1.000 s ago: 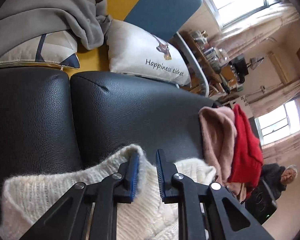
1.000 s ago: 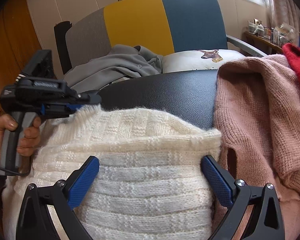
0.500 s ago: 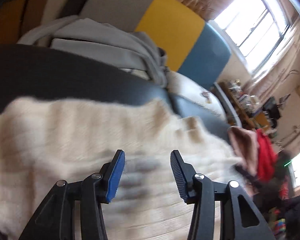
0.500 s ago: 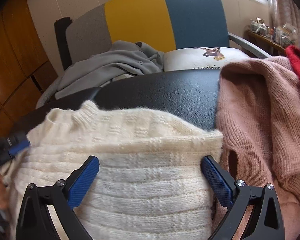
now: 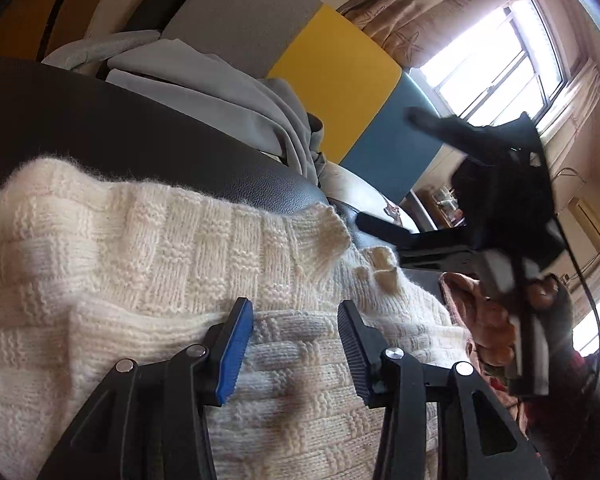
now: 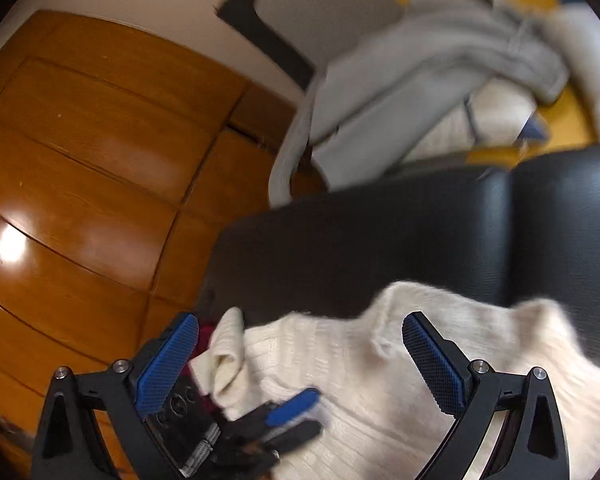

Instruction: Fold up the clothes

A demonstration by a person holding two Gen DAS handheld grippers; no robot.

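The cream knit sweater (image 5: 148, 264) lies spread on the black leather seat (image 5: 112, 132). The left gripper (image 5: 296, 344) hovers over it, fingers spread, gripping nothing. The right gripper (image 6: 300, 360) is also spread wide above the sweater's edge, holding nothing.

Two claws are in view: the left claw (image 5: 294, 346) and the right claw (image 6: 300, 364), each with two blue-padded fingers set apart. One cream sweater (image 5: 148, 264) lies on one black seat (image 5: 112, 128). One grey garment (image 5: 220, 96) is draped behind it. One pink sweater (image 5: 488, 320) shows at the right. One white pillow (image 5: 364, 192) peeks out. There is one chair back (image 5: 332, 72) in grey, yellow and blue.
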